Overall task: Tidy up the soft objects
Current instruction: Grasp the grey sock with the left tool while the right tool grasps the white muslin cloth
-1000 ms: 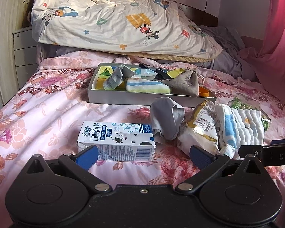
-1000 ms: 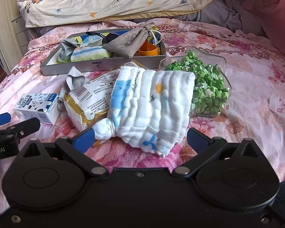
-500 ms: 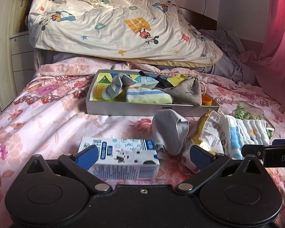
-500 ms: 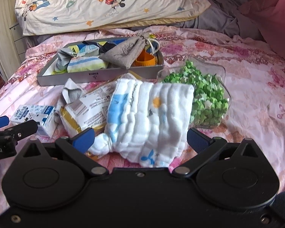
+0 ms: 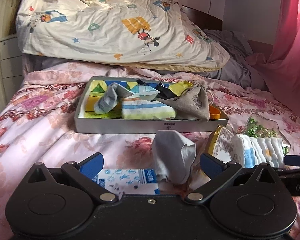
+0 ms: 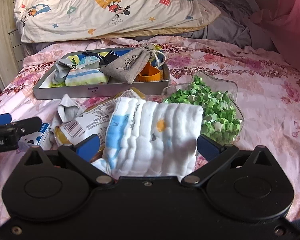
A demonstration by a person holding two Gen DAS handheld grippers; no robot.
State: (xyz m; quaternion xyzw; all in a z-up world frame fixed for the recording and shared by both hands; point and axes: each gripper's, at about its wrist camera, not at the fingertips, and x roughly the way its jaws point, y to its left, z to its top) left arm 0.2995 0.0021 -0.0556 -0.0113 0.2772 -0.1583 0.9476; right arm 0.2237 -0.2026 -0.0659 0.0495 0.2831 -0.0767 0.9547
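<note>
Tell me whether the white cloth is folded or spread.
Folded: the white cloth lies as a thick layered pad between the open right gripper fingers.

the white quilted cloth (image 6: 156,132), with a blue patch and a yellow sun print, lies rumpled between the right fingers (image 6: 208,146), leaning on a yellow packet (image 6: 84,124). the grey sock (image 5: 173,156) stands crumpled between the left fingers (image 5: 92,163), nearer the right-hand one, just beyond the milk carton (image 5: 128,180).
</note>
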